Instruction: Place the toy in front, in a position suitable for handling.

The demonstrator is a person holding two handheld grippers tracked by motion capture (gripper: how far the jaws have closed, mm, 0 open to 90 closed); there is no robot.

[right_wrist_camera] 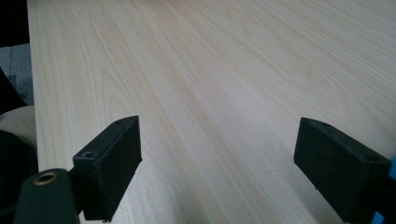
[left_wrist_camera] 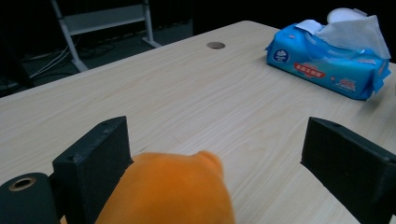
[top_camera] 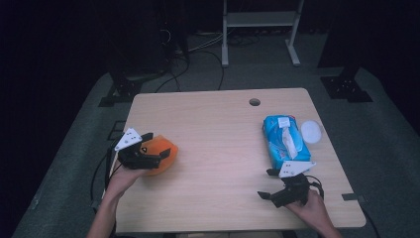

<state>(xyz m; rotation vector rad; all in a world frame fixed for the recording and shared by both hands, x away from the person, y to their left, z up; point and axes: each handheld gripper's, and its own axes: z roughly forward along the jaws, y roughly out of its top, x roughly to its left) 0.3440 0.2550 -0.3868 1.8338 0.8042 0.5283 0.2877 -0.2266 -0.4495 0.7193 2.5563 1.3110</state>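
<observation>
Now we have our left gripper (top_camera: 157, 152) around the soft round orange toy (top_camera: 161, 151) at the table's left edge, jaws wide open, not squeezing yet. Our right gripper (top_camera: 270, 184) waits open and empty near the blue pack of wipes (top_camera: 283, 141). Grabbing is still ahead.

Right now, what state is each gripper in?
Left gripper: open, jaws around the orange object, not clamped.
Right gripper: open, holding nothing, over the table.
</observation>
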